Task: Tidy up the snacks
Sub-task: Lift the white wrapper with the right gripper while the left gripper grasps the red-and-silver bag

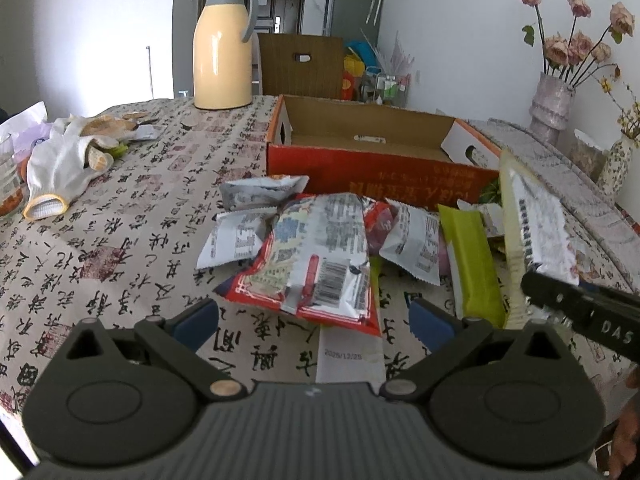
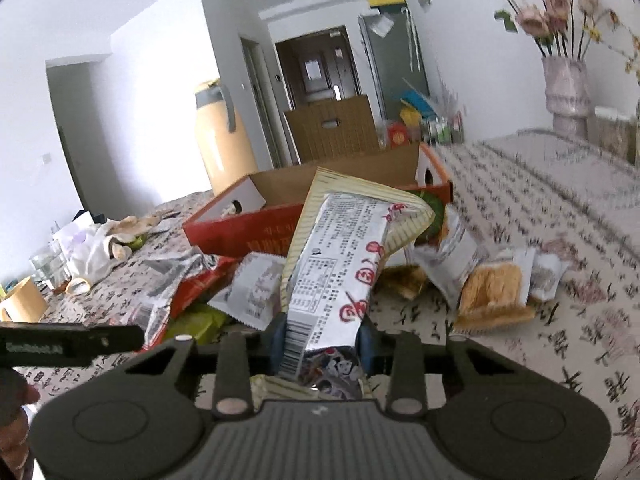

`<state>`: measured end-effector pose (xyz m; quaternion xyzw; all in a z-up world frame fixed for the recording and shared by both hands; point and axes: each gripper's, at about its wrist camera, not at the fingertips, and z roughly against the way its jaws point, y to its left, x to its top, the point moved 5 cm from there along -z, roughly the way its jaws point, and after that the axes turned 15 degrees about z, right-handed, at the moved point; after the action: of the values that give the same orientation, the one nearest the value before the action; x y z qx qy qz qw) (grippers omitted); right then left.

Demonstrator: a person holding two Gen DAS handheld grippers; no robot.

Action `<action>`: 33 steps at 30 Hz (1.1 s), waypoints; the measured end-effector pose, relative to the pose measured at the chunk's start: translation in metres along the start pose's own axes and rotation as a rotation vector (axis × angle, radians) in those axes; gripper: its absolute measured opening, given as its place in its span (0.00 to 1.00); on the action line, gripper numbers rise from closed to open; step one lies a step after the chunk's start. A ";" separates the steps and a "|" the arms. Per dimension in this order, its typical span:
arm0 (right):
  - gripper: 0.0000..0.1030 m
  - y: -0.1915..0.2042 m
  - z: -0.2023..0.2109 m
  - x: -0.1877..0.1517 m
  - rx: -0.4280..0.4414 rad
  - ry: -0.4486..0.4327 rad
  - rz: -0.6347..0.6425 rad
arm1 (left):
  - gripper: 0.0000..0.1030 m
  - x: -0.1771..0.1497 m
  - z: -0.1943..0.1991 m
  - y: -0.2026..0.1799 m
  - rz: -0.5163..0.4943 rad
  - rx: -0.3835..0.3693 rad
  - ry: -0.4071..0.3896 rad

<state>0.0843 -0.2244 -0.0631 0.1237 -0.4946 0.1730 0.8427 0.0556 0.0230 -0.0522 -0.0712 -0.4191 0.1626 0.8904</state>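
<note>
My right claw pinches a cream-striped snack packet between its blue pads, gripping the barcode end; the packet stands tilted up above the bench, its free end pointing toward the open red cardboard box. The left wrist view shows the same packet off to my right, held clear of the pile. My left claw is spread wide and holds nothing, hovering just short of a red-edged silver packet that tops the heap of snack packets in front of the box. A green snack bar lies beside it. Near the bench's far edge stands a yellow thermos jug; toward the left edge lies a white glove. The box looks empty, though its near wall hides part of the floor.
</note>
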 end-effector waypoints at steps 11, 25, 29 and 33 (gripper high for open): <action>0.33 -0.011 0.008 0.007 -0.021 -0.040 0.011 | 1.00 0.029 -0.022 -0.012 -0.048 0.024 -0.010; 0.33 -0.020 -0.011 0.013 -0.010 -0.031 0.020 | 0.75 0.040 -0.075 -0.015 -0.047 -0.004 0.113; 0.33 -0.019 -0.015 0.013 0.001 -0.027 0.022 | 0.66 0.039 -0.077 -0.012 -0.036 -0.022 0.117; 0.33 -0.018 -0.017 0.011 0.005 -0.021 0.025 | 0.61 0.039 -0.072 -0.011 -0.035 -0.038 0.104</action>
<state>0.1104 -0.2327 -0.0618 0.1213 -0.5044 0.1835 0.8350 0.1370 0.0267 -0.0671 -0.0890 -0.3766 0.1353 0.9121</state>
